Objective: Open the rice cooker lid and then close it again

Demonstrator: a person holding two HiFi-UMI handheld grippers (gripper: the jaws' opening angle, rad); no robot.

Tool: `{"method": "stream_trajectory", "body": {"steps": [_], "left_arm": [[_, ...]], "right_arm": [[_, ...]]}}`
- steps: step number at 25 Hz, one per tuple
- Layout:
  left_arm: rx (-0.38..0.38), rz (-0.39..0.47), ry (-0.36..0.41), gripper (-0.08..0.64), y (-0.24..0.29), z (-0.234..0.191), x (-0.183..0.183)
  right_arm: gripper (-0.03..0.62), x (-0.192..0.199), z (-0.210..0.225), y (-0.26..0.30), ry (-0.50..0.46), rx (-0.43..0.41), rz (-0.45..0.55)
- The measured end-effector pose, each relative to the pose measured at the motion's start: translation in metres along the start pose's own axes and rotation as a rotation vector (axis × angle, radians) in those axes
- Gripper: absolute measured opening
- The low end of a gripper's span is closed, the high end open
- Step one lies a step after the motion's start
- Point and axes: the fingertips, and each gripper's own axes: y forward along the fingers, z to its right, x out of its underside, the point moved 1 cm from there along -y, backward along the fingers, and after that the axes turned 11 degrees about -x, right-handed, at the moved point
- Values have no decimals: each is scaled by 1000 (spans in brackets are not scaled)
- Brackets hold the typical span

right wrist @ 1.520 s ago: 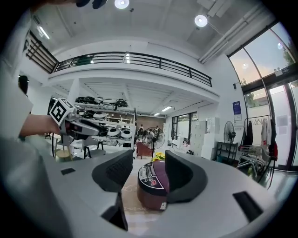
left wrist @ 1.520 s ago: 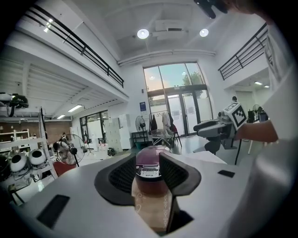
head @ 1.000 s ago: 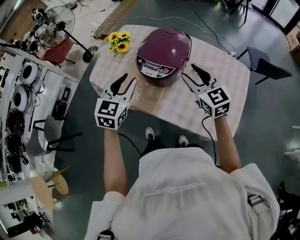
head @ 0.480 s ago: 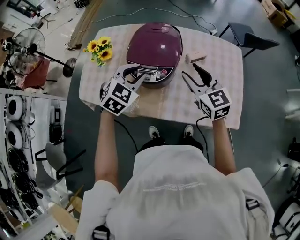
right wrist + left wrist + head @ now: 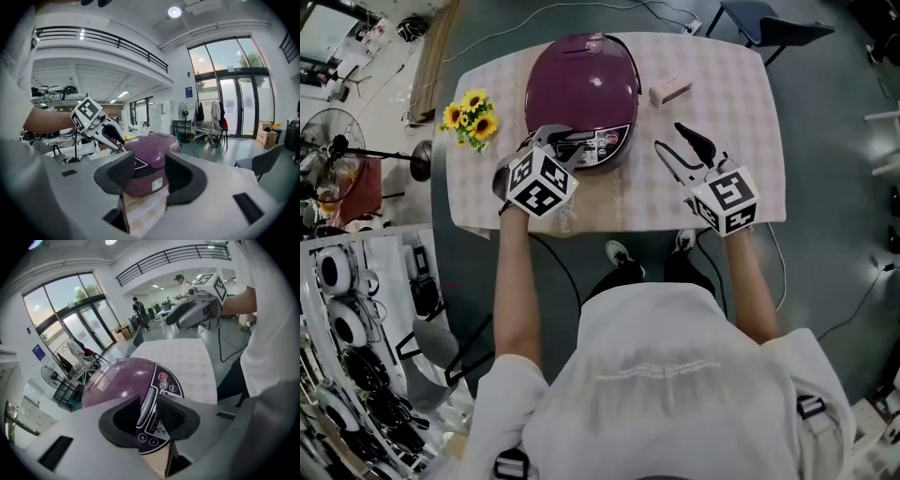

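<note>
Left jaws: the left gripper (image 5: 565, 142) has just been closing; a narrow gap remains, with the cooker's silver latch bar (image 5: 146, 401) showing in it; contact unclear
Right jaws: the right gripper (image 5: 667, 135) has just closed a little, still well apart, nothing held
Cooker (image 5: 581, 80): mid-surface, lid down, front panel (image 5: 161, 394) facing the person
Look: glossy plum dome, dark panel with round buttons, one red
Surface (image 5: 722, 103): pale checked cloth
Also there: sunflowers (image 5: 471, 117) left of the cooker, a beige block (image 5: 669, 91) to its right
Change: a second ago the left gripper hung short of the cooker; now its tips are at the panel, while the right stays beside the cooker
</note>
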Motion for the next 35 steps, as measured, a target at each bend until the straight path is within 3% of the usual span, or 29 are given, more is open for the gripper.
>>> {"method": "stream_trajectory", "body": {"steps": [10,23,35], "left_arm": [[75,-48,47,83,18,12,6],[29,-66,-73,69,21,12,8],[-47,-100,-100,69,21,12,8]], "right_arm": [[213,12,1,9,24,-4,-30],[213,23,7,0,38,-2,-59],[213,24,5,-8,36,-12,-70]]}}
